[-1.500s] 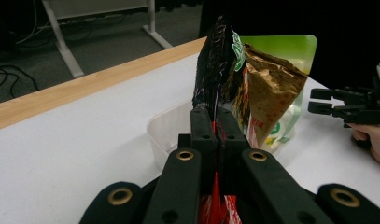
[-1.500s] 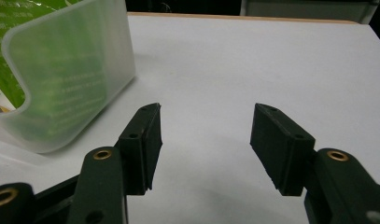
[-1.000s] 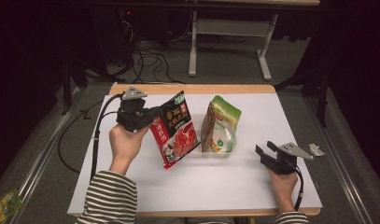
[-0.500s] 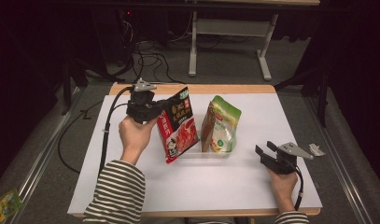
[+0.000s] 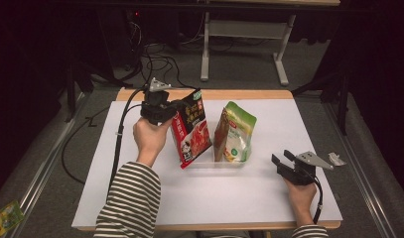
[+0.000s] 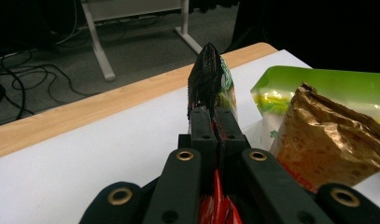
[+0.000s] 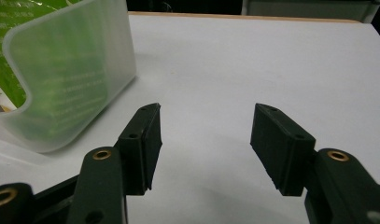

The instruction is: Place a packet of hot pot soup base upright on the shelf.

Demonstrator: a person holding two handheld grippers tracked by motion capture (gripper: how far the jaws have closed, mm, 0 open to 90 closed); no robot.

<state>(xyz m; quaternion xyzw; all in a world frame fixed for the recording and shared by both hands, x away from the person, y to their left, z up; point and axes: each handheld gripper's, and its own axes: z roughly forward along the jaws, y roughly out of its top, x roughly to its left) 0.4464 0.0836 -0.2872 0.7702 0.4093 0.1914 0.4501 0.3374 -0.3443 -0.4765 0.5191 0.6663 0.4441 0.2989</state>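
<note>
- Since the earlier high-view frames, the left gripper [image 5: 175,110] has been carried to the right across the table with the red snack bag [image 5: 192,128], so that the bag is now brought close to the clear plastic bin [image 5: 241,159]; the right gripper [image 5: 285,164] has been kept where it was.
- The left gripper's jaws are seen clamped together on the top edge of the red snack bag [image 6: 207,79] in the left gripper view, the bag hanging tilted below them.
- The red snack bag is held at the bin's left end, its lower corner down at the rim; whether that corner is already inside cannot be told.
- One item is judged already placed: the green snack bag [image 5: 235,132] stands upright in the bin, leaning slightly.
- The right gripper [image 7: 204,140] rests near the table's right front edge with its jaws apart and nothing between them, just beside the translucent wall of the bin [image 7: 71,74].
- What is judged left: the red bag has to be lowered into the bin beside the green one and then released.
- A small green packet [image 5: 3,220] lies on the floor at the lower left, well apart from the work.
</note>
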